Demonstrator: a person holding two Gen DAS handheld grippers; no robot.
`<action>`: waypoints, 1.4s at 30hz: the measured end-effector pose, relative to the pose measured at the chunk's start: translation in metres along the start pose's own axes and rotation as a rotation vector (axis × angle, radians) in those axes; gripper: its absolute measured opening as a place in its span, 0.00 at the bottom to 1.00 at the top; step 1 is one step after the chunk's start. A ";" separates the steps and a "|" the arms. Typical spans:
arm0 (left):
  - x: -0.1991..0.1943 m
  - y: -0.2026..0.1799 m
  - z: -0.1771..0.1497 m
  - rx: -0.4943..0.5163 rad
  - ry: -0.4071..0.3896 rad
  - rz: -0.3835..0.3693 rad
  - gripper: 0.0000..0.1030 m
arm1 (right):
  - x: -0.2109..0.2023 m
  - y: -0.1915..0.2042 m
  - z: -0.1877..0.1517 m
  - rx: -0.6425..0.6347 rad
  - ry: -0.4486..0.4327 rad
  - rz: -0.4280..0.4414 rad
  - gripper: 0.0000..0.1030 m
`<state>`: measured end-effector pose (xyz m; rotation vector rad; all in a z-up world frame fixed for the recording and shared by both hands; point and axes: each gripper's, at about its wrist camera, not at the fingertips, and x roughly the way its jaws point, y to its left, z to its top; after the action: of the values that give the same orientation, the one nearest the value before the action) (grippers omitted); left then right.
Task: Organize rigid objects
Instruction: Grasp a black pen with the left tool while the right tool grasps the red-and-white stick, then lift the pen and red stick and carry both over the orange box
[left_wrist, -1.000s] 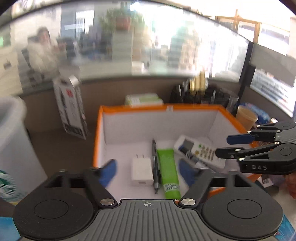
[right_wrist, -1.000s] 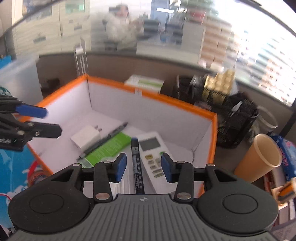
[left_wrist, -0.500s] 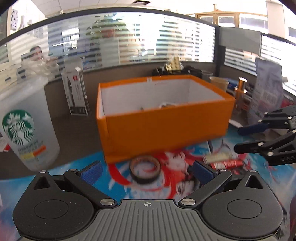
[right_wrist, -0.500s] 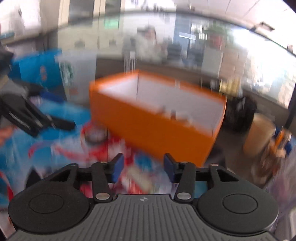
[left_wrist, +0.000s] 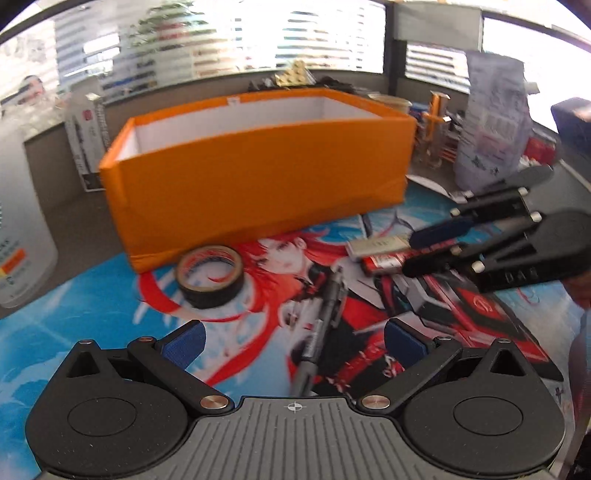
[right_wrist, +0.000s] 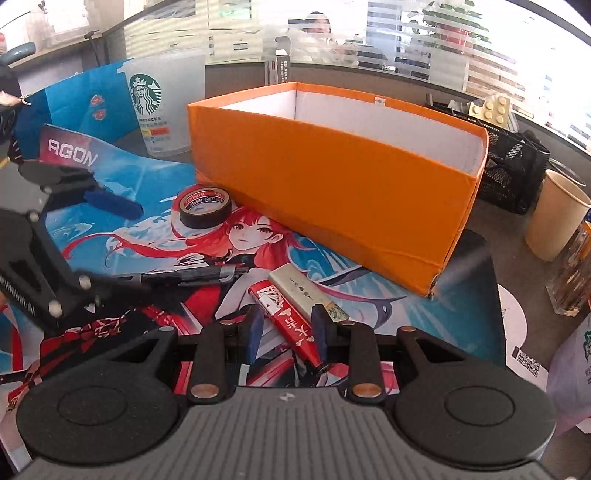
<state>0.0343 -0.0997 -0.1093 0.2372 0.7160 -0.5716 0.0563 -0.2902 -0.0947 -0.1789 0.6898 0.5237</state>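
Now the right hand-held gripper (right_wrist: 284, 334), half open and empty, straddles the red stick (right_wrist: 288, 321) at lower centre. Closing could snag the beige case (right_wrist: 306, 293) touching it. The left hand-held gripper (left_wrist: 291, 339) gapes wide, empty, over the pen (left_wrist: 325, 317).

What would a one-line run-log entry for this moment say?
left gripper: open over black pen | right gripper: open around red stick | black tape roll: on mat | orange cardboard box: behind

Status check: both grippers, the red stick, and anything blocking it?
Left gripper open over the pen. Right gripper open, straddling the red stick, not closed. Beige stick lies against it, crowding the grasp.
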 end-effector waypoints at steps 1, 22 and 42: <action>0.002 -0.001 0.000 0.004 0.003 -0.009 1.00 | 0.001 -0.002 0.001 -0.001 0.001 0.006 0.26; 0.008 -0.029 -0.005 0.104 -0.017 -0.091 0.20 | 0.003 0.025 -0.008 -0.024 -0.001 -0.059 0.17; -0.019 -0.014 0.008 -0.056 -0.094 -0.058 0.07 | -0.018 0.028 -0.012 0.089 -0.101 -0.084 0.17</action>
<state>0.0190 -0.1058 -0.0907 0.1368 0.6482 -0.6126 0.0234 -0.2770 -0.0913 -0.0966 0.6035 0.4178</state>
